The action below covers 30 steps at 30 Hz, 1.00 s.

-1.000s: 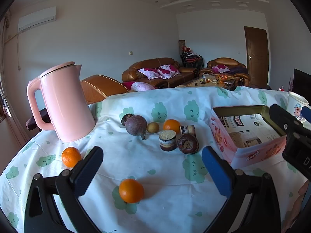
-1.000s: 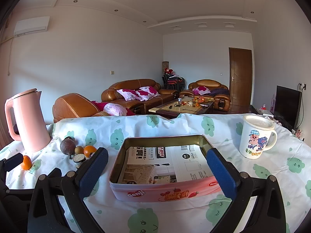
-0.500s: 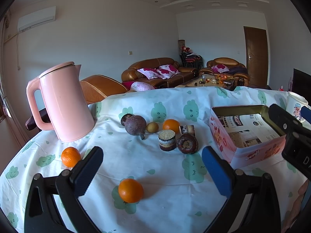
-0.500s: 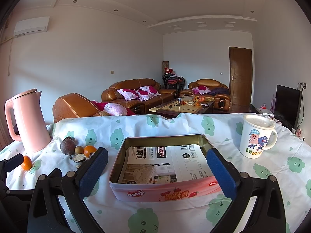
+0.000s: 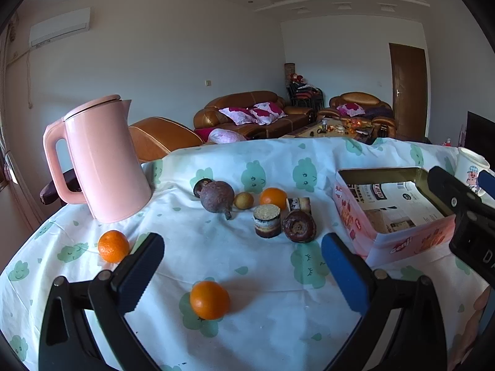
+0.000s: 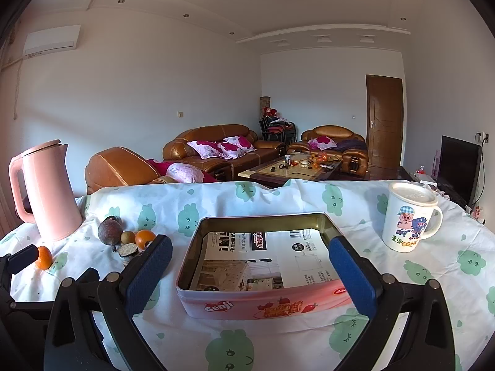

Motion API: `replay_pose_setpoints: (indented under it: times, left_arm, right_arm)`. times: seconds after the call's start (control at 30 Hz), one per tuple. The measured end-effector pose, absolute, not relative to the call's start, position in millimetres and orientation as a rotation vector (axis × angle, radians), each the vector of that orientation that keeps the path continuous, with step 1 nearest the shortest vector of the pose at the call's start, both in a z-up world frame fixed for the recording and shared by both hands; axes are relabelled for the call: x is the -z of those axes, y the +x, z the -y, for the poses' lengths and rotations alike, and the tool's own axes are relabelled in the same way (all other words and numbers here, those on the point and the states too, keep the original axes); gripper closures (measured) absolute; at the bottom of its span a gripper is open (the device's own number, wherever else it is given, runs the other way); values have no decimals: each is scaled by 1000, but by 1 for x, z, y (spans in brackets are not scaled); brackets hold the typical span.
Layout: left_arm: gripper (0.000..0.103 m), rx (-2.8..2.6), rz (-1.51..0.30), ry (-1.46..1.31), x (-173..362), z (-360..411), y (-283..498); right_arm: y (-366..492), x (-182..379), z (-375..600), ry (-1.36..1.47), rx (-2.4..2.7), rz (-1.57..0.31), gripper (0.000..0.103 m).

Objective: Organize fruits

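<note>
Your left gripper [image 5: 241, 266] has the nearest orange [image 5: 209, 300] lying on the tablecloth [image 5: 263, 278] just below and between its two blue pads, touching neither; a second orange [image 5: 113, 246] sits just outside the left pad, by the pink kettle [image 5: 102, 160], and a third [image 5: 273, 198] lies further off among the dark fruits [image 5: 216, 196]; you hold this gripper level above the table, its fingers spread wide and holding nothing. Your right gripper [image 6: 249, 267] hovers facing the pink tin [image 6: 263, 304], whose near wall sits between the pads without touching; its fingers are likewise wide apart and carry nothing; the mug [image 6: 408, 216] stands well off to its right.
</note>
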<state>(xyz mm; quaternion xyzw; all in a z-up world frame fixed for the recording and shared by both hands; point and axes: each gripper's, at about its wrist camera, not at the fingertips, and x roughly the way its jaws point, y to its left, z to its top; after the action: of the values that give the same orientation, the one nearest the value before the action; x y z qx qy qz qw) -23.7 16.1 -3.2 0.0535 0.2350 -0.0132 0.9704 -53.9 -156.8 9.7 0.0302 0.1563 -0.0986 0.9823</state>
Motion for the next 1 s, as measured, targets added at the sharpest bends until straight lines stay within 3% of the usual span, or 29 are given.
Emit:
replay_pose_setpoints:
  times: [0.53, 0.77, 0.87, 1.0]
  left_arm:
    - [0, 37, -518, 86, 3, -43, -50]
    - [0, 136, -619, 120, 16, -70, -68]
    - [0, 130, -647, 131, 20, -87, -73]
    - [0, 160, -699, 92, 23, -102, -71]
  right_arm:
    - [-84, -14, 149, 56, 110, -365, 1]
    - [-103, 2, 137, -27, -55, -538, 1]
    - [-106, 17, 126, -58, -157, -635, 7]
    - [-104, 40, 100, -91, -270, -765, 29]
